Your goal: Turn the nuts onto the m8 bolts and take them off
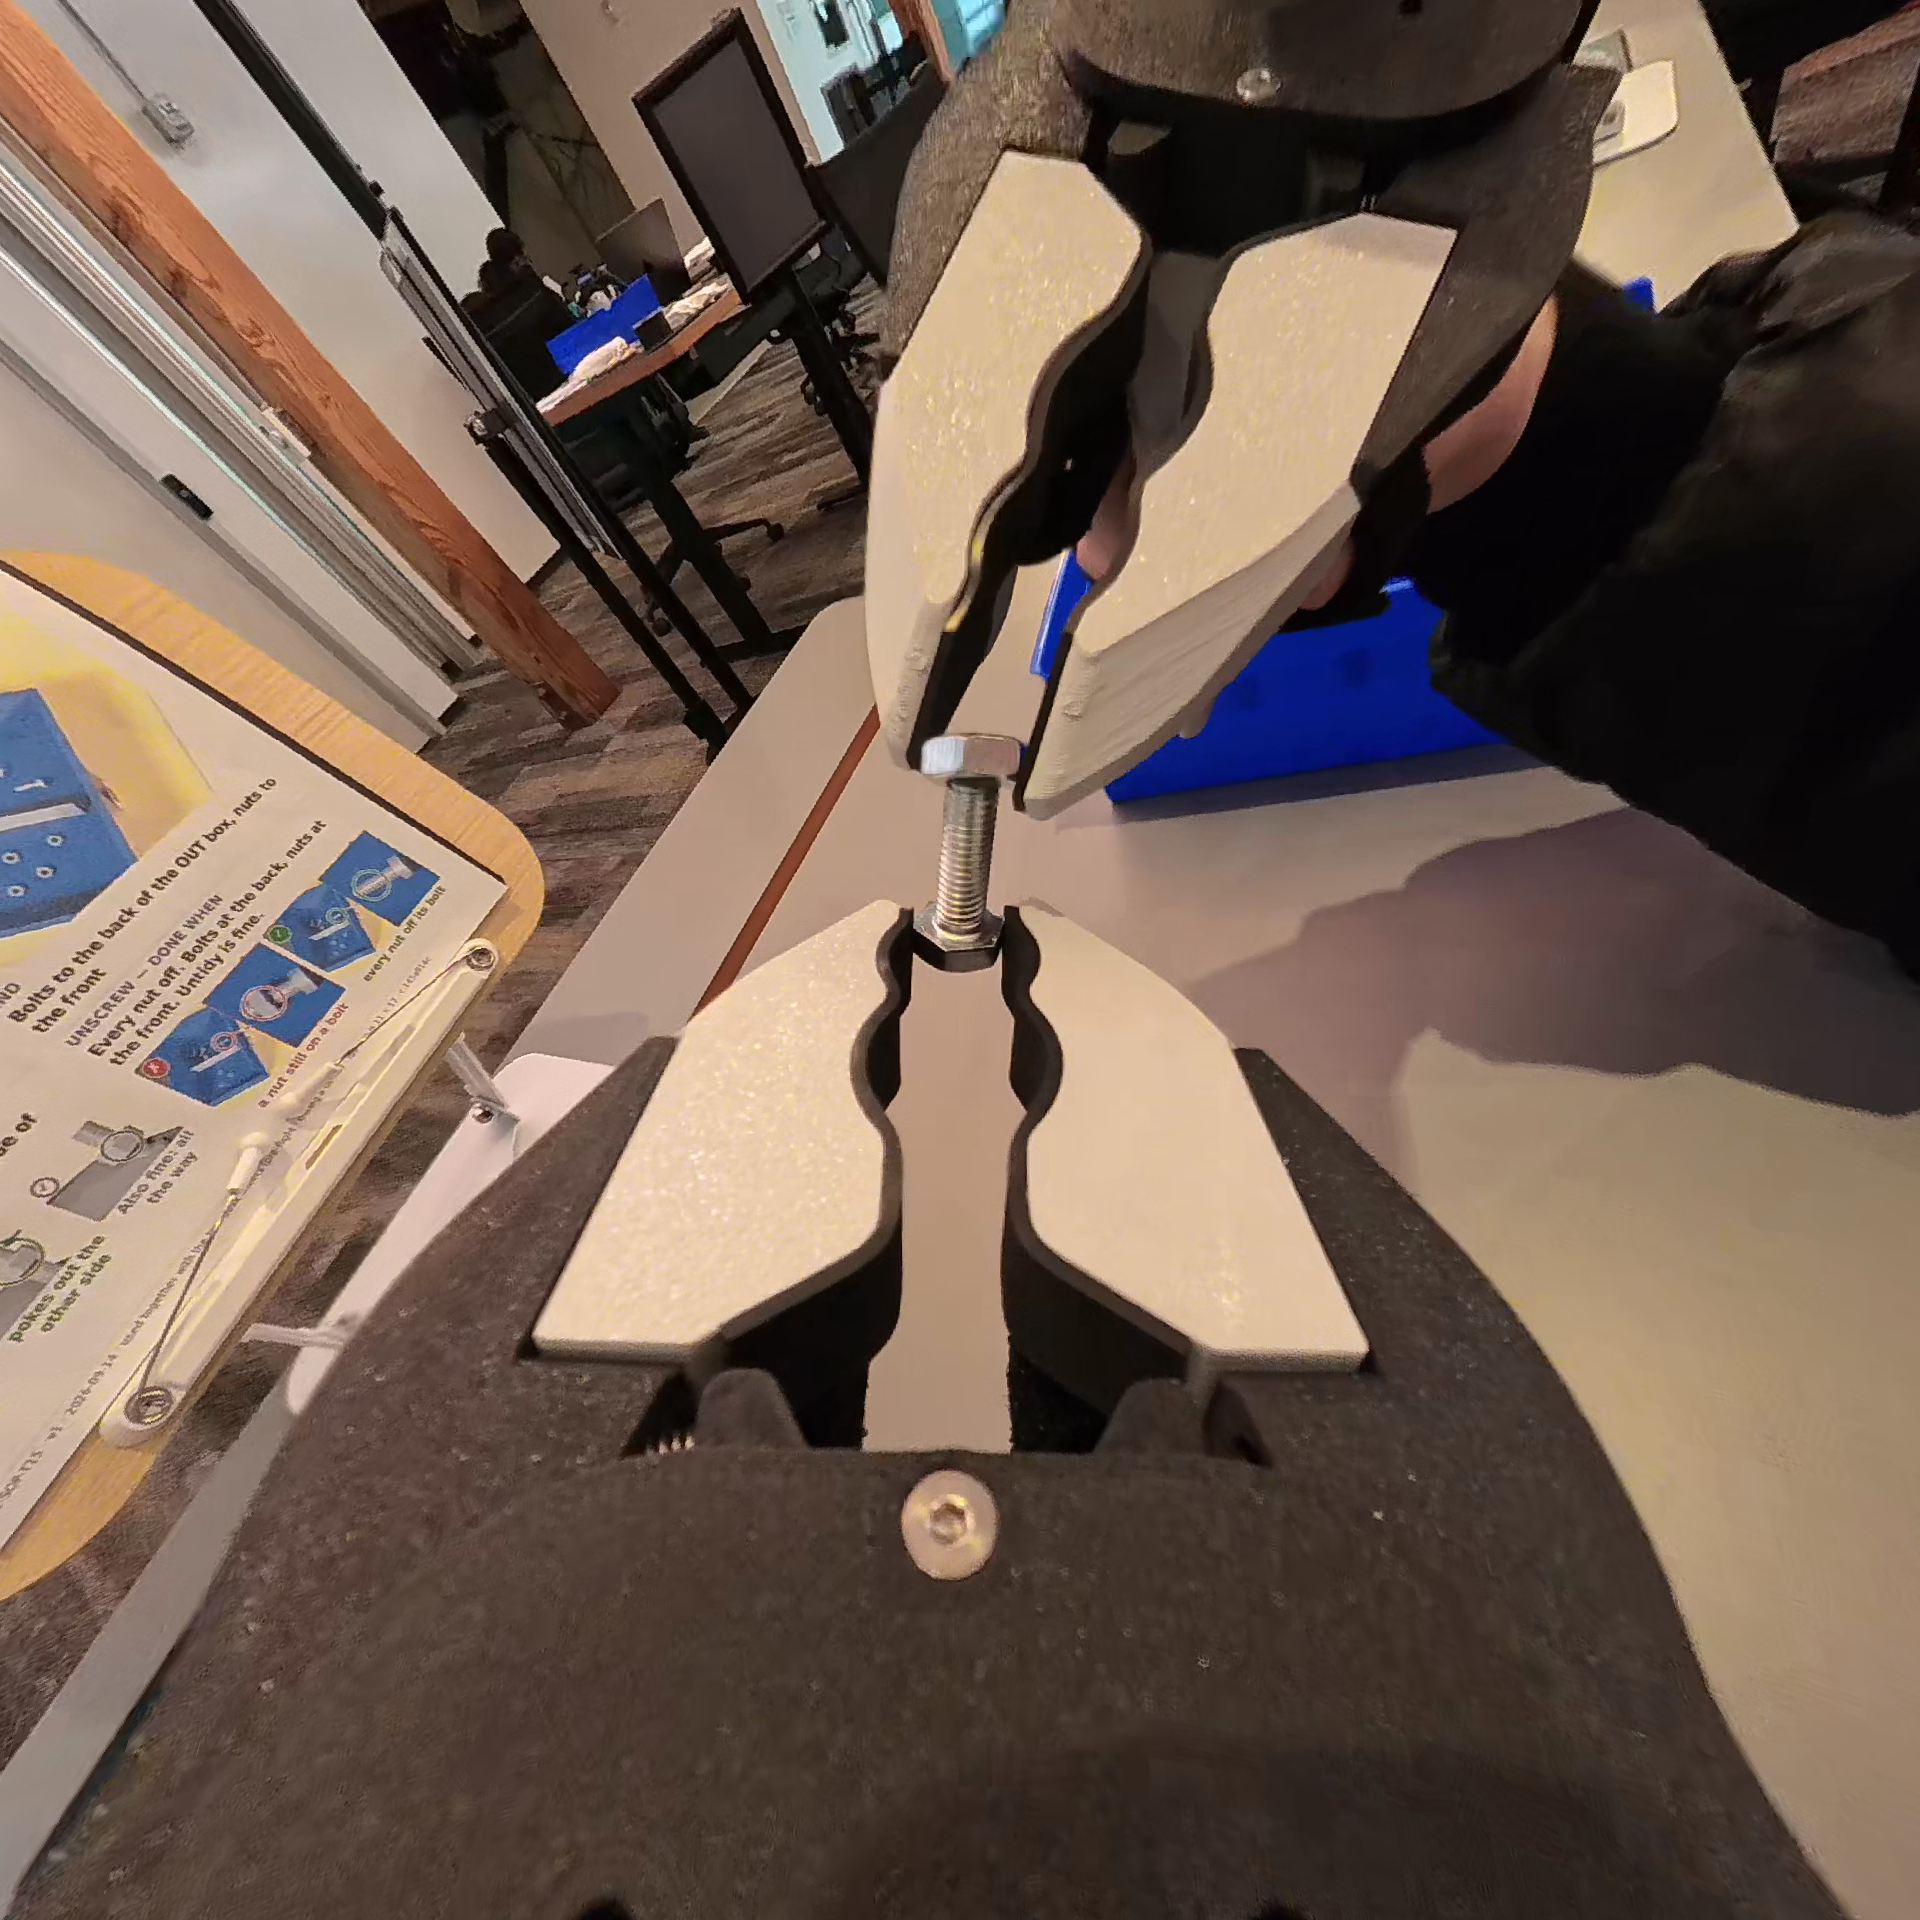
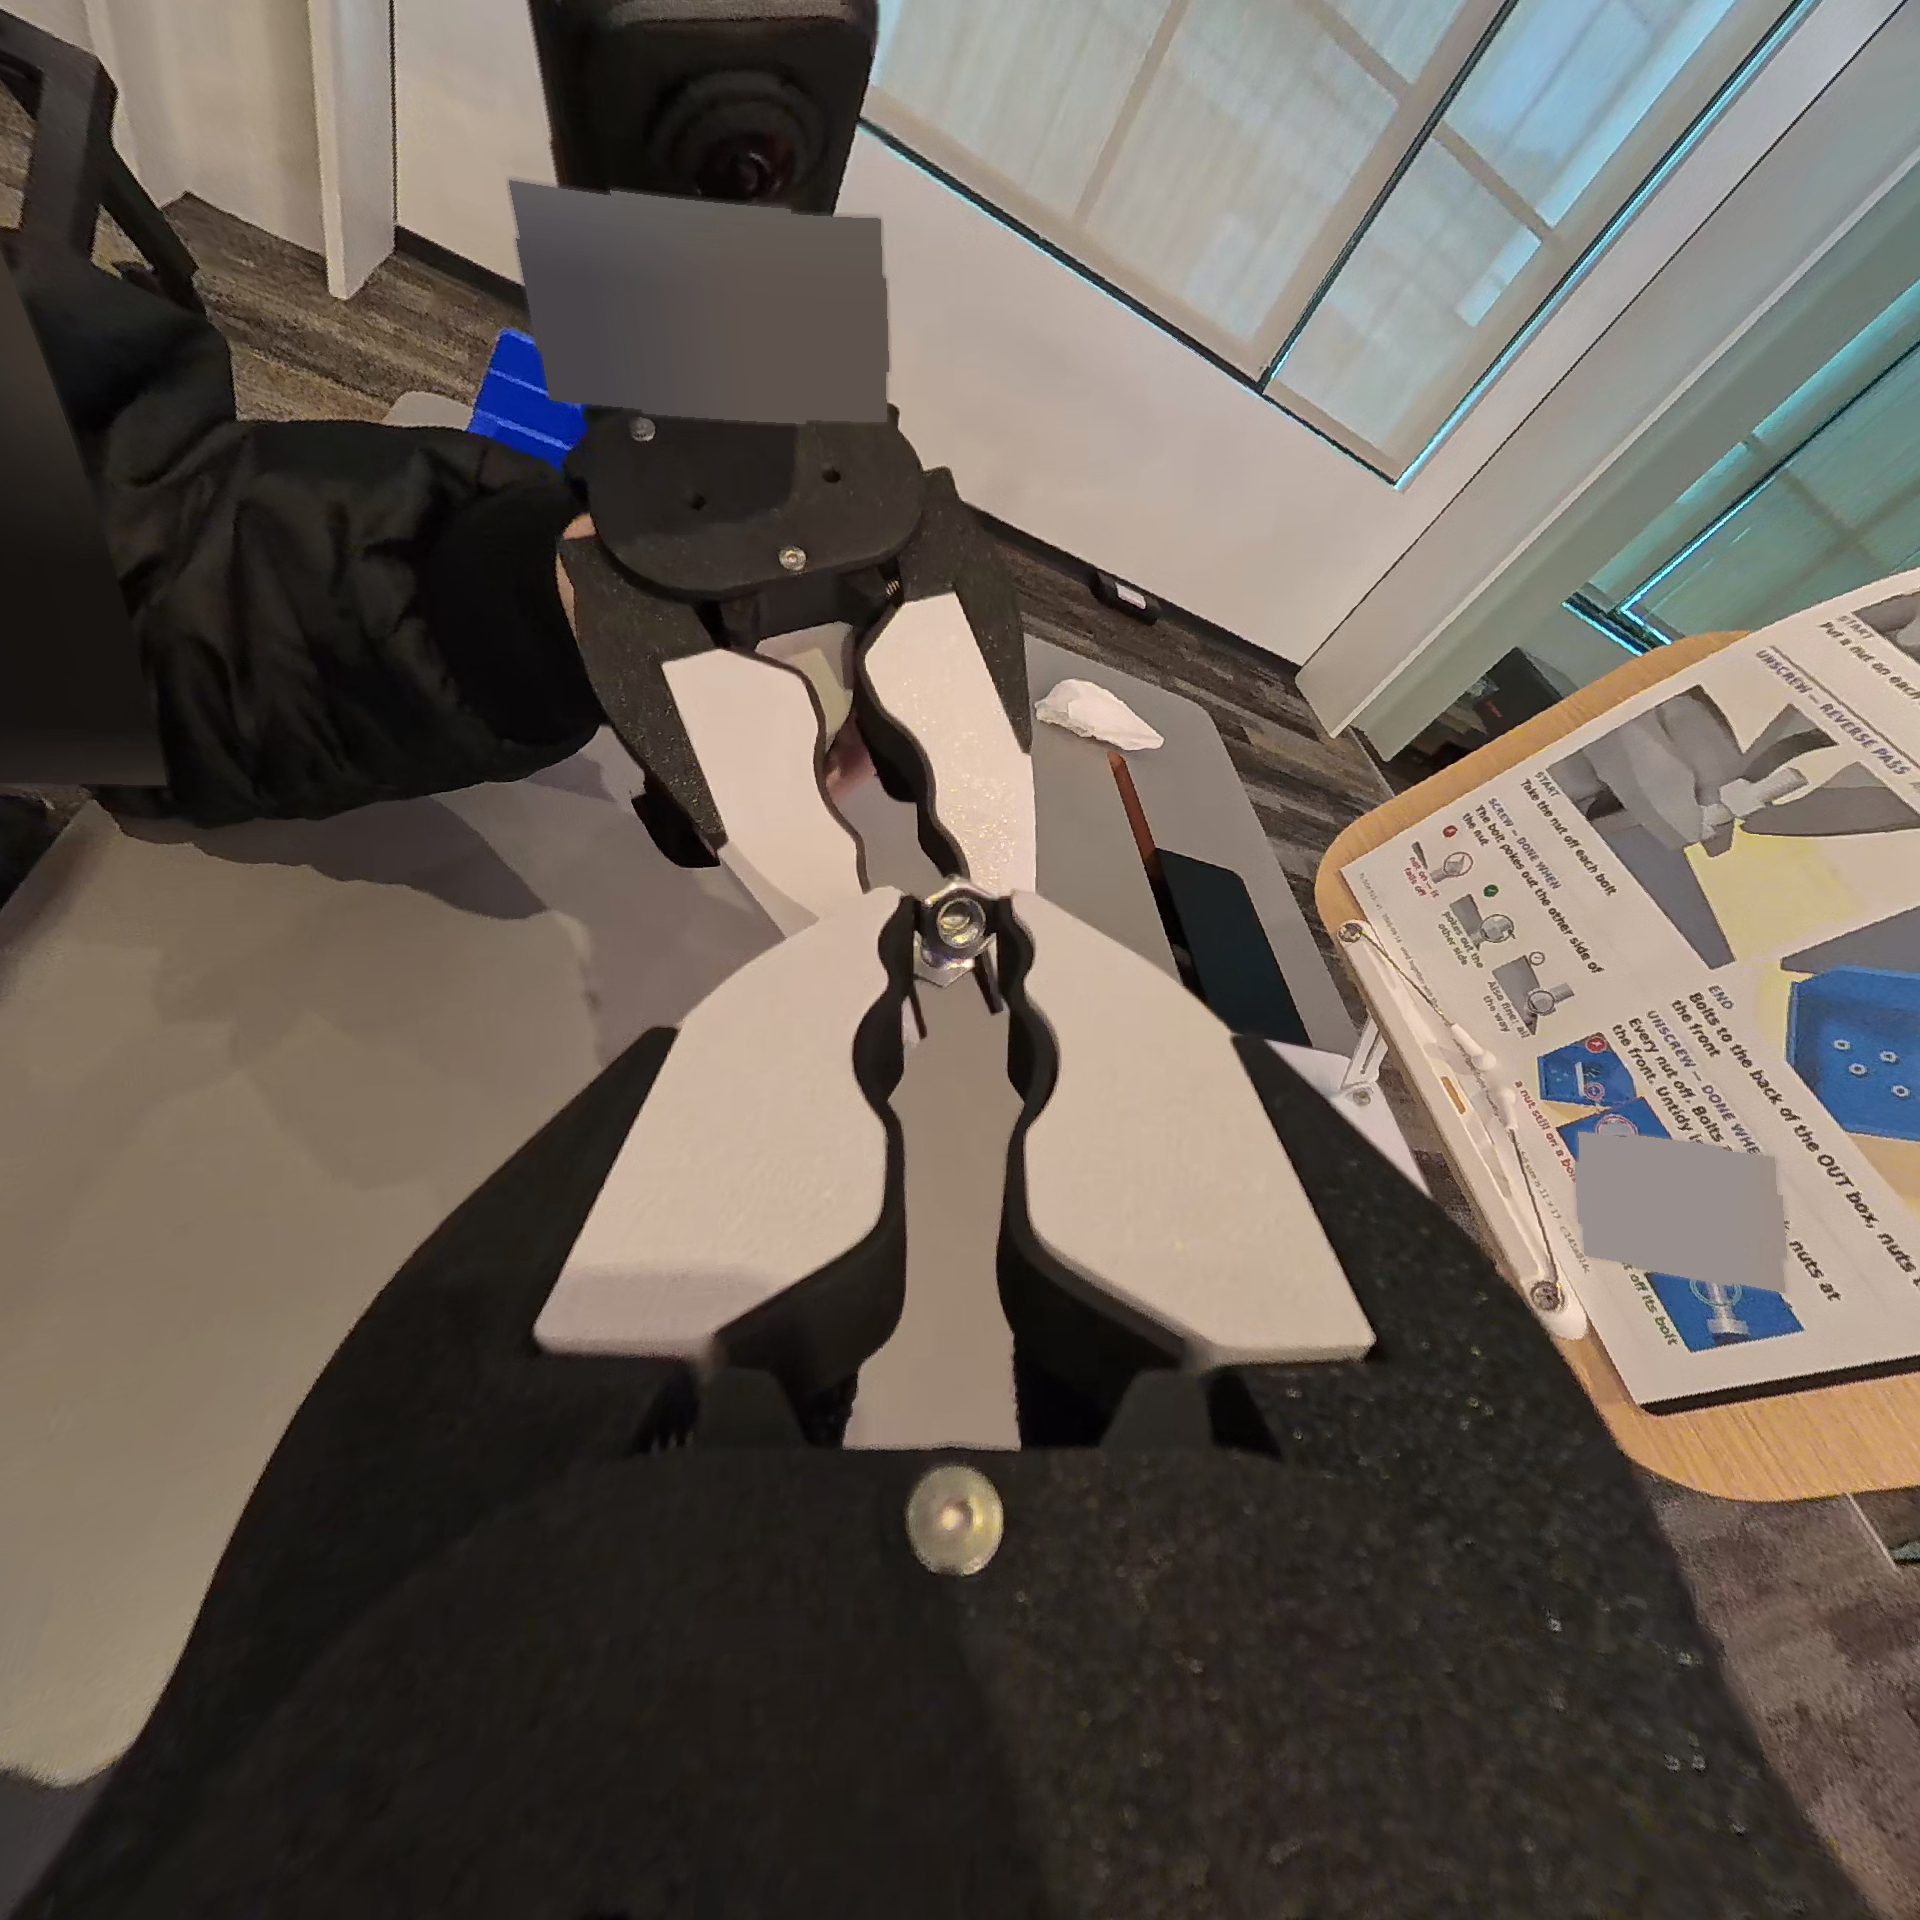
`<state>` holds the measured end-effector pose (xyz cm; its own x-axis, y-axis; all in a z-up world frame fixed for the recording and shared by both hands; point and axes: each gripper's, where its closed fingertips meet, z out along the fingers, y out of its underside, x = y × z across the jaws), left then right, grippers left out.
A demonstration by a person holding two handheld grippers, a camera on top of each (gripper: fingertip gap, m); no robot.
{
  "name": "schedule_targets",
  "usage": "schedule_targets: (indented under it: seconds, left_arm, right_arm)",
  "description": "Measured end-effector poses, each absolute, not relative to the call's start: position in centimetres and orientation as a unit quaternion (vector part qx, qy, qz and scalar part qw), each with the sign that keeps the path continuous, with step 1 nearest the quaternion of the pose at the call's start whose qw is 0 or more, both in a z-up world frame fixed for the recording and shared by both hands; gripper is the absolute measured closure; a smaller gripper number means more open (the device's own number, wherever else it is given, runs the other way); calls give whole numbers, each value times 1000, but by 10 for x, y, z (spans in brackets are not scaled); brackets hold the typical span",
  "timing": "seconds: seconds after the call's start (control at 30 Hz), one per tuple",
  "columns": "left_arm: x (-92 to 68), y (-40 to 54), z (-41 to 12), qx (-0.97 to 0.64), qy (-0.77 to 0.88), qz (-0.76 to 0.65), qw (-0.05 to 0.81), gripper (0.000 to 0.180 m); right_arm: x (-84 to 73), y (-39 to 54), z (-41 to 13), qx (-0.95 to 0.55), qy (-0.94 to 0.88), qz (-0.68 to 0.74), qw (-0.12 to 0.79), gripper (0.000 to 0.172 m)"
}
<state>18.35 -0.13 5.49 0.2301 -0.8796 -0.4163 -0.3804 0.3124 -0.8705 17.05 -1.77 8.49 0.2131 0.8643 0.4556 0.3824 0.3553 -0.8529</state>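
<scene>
A silver M8 bolt (image 1: 966,852) is held in the air between my two grippers, above the grey table (image 1: 1507,1195). In the left wrist view my left gripper (image 1: 956,938) is shut on a hex nut (image 1: 956,940) that sits on the low end of the bolt's thread. My right gripper (image 1: 971,764) comes down from above and is shut on the bolt's hex head (image 1: 971,753). In the right wrist view my right gripper (image 2: 954,935) grips the bolt head (image 2: 958,923), seen end on. The left gripper's fingers (image 2: 966,727) reach in from behind it, their tips hidden.
An instruction sheet on a wooden board (image 1: 208,935) stands at the left, and shows at the right in the right wrist view (image 2: 1714,987). A blue bin (image 1: 1299,717) sits behind the right gripper. A white crumpled cloth (image 2: 1096,712) lies on the far table. A black sleeve (image 1: 1714,540) reaches in from the right. My two grippers' fingertips are within a few centimetres of each other.
</scene>
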Motion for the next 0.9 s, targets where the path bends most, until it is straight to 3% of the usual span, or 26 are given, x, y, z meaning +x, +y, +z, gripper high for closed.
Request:
schedule_targets:
  seconds: [0.37,0.73,0.9]
  left_arm:
    - [183,-4,29,-551,631,-176,517,164]
    - [179,-11,8,-545,677,-159,468,164]
    - [181,-14,8,-538,681,-166,469,164]
  right_arm:
    - [174,-22,61,-517,-662,67,538,158]
    - [177,-28,38,-519,-699,9,491,158]
    - [178,-29,50,-505,-689,11,520,158]
